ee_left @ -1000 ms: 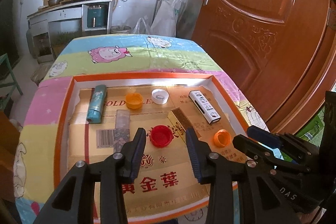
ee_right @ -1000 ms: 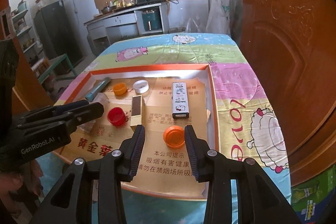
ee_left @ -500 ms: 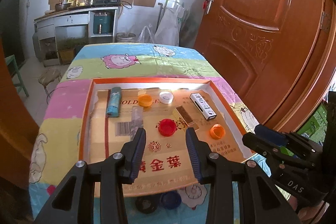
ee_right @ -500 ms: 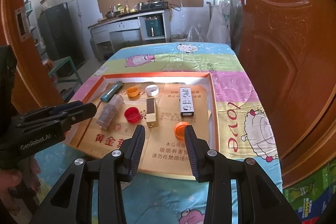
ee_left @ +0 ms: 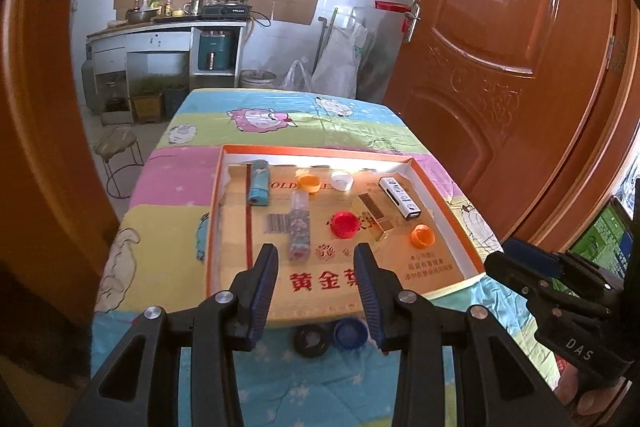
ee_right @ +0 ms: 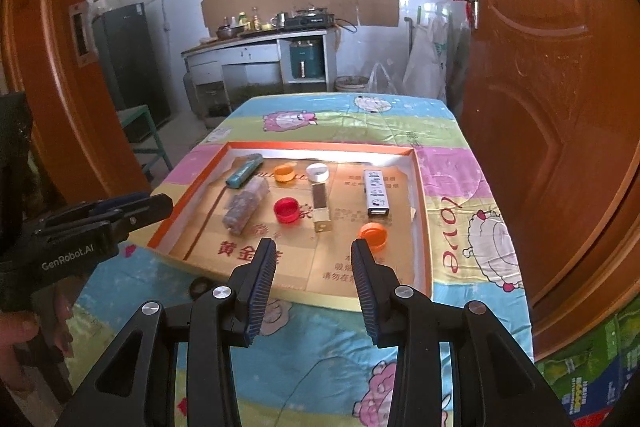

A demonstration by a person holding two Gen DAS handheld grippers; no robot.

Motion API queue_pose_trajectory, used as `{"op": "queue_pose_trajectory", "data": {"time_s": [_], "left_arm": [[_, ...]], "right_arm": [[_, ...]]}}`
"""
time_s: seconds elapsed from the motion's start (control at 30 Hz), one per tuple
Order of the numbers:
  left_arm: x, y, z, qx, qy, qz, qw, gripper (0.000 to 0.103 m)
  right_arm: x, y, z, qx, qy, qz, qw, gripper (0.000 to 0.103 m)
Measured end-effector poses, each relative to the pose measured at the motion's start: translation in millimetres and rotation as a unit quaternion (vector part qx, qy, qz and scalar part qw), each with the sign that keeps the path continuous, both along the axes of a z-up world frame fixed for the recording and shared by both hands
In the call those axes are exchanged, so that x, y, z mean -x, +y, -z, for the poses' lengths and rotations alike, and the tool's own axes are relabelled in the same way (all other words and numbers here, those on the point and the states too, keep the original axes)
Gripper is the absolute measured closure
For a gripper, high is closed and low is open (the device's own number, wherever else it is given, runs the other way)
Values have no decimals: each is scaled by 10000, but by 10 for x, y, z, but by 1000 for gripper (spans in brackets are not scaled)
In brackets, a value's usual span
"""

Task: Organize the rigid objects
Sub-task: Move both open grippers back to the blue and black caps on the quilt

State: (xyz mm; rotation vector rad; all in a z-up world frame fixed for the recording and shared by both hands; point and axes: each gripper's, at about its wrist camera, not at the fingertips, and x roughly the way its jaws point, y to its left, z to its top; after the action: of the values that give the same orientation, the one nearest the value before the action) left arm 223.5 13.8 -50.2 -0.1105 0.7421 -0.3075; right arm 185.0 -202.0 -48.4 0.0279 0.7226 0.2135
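Note:
An orange-rimmed cardboard tray (ee_left: 320, 150) (ee_right: 320, 146) lies on the cartoon tablecloth. In it are a teal lighter (ee_left: 258, 187), a clear small bottle (ee_left: 299, 231), a gold box (ee_left: 374, 217), a white box (ee_left: 400, 197), a red cap (ee_left: 345, 224), a white cap (ee_left: 342, 180) and two orange caps (ee_left: 310, 183) (ee_right: 373, 234). My left gripper (ee_left: 316, 263) hangs open above the tray's near edge, holding nothing. My right gripper (ee_right: 314, 259) is open too, back from the tray's near right part, with nothing between its fingers.
A black cap (ee_left: 311, 340) and a blue cap (ee_left: 350, 333) lie on the cloth just in front of the tray. A brown door (ee_left: 500, 47) stands close on the right. A stool (ee_left: 118, 143) and a kitchen counter (ee_left: 168, 31) are beyond the table.
Both grippers have drawn back and upward from the tray, which now looks smaller. The black and blue caps on the cloth have come into the left wrist view. Nothing in the tray moved.

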Motion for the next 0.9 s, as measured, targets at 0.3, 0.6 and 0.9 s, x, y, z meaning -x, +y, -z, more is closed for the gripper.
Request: {"op": "queue_pose_trajectory", "data": {"time_s": [0.3, 0.6, 0.9], "left_arm": [[291, 210, 59, 14, 40, -134, 9999, 64], [467, 462, 268, 141, 268, -315, 9990, 64], [599, 611, 382, 182, 385, -319, 9986, 64]], "right_arm": [[230, 183, 71, 67, 122, -210, 9997, 61], [251, 456, 447, -54, 677, -565, 9961, 53], [52, 681, 768, -103, 1032, -512, 9933, 51]]}}
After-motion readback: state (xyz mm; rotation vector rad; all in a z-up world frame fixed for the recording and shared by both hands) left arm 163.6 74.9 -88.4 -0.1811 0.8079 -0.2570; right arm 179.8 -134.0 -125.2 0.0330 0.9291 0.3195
